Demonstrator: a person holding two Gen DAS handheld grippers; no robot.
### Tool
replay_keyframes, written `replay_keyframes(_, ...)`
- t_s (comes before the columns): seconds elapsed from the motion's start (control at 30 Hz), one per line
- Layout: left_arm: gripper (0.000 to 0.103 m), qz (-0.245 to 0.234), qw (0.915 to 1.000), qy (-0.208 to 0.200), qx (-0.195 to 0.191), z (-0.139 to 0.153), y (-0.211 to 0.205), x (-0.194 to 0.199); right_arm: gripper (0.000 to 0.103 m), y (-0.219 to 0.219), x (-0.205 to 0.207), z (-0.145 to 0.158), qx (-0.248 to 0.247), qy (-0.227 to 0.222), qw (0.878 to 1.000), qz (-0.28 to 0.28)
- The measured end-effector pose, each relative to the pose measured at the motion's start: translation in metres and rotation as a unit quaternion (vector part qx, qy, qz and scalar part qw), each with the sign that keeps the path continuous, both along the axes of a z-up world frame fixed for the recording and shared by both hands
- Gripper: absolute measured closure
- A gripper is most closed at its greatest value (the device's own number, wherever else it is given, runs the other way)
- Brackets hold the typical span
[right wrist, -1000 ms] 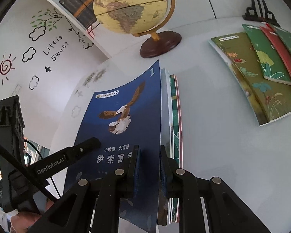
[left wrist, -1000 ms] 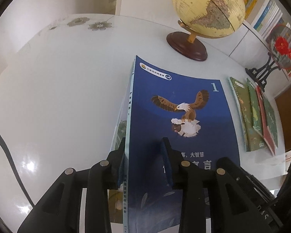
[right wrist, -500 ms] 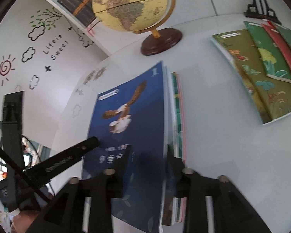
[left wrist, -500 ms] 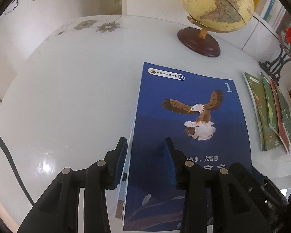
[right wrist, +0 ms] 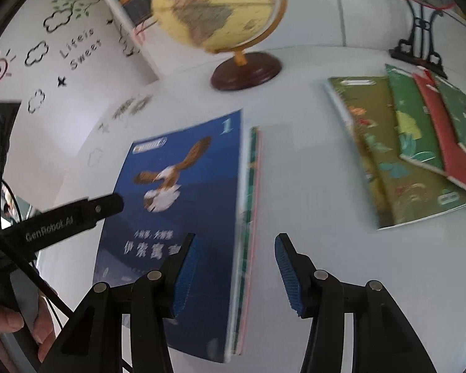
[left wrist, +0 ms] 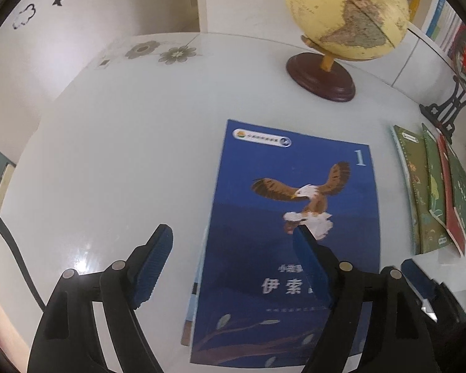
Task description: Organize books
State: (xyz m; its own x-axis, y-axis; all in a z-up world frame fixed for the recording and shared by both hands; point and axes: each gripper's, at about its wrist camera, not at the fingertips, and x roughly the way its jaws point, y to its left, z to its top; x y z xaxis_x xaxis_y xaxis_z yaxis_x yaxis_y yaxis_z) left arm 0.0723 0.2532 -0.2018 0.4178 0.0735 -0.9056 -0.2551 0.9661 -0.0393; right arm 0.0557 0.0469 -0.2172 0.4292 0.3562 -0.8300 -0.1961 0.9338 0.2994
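A blue book with an eagle on its cover [left wrist: 295,205] [right wrist: 183,192] lies flat on top of a small stack [right wrist: 251,186] on the white table [left wrist: 124,155]. My left gripper [left wrist: 231,234] hovers over the book's left edge. Its jaws are opening, and neither pad presses on the book. My right gripper [right wrist: 236,242] straddles the stack's right edge. Its jaws are also opening, with the pads clear of the books. The left gripper's finger [right wrist: 74,217] shows over the book's far side in the right wrist view.
A fan of green and red books [left wrist: 431,192] [right wrist: 419,155] lies to the right. A globe on a dark round base [left wrist: 323,77] [right wrist: 245,71] stands behind the stack. A black ornament stand [left wrist: 444,108] [right wrist: 419,43] is at the back right. A hand [right wrist: 3,323] holds the left gripper.
Both grippers were pinching the stack's edges with the blue book tilted up. The stack now lies flat, and both pairs of jaws have spread off it.
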Motion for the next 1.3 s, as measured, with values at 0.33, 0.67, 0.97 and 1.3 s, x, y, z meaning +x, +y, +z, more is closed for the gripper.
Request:
replay_keyframes(0.33, 0.025, -0.04, 0.9976, -0.032, -0.046, 0.019, -0.053, 0.02, 0.054, -0.073, 0.011, 0.029, -0.023, -0.075, 0.997, -0.021)
replay_keyframes(0.67, 0.025, -0.13, 0.9844, -0.072, -0.094, 0.036, -0.181, 0.058, 0.053, -0.219, 0.023, 0.049, -0.024, -0.11, 0.983, -0.143)
replay_keyframes(0.97, 0.025, -0.222, 0.9653, -0.072, -0.116, 0.021, -0.321, 0.088, 0.053, -0.332, 0.038, 0.03, -0.015, -0.068, 0.973, -0.221)
replay_keyframes(1.3, 0.025, -0.224, 0.9641, -0.045, -0.135, -0.021, -0.384, 0.12, 0.053, -0.377, 0.067, -0.001, 0.003, -0.032, 0.977, -0.209)
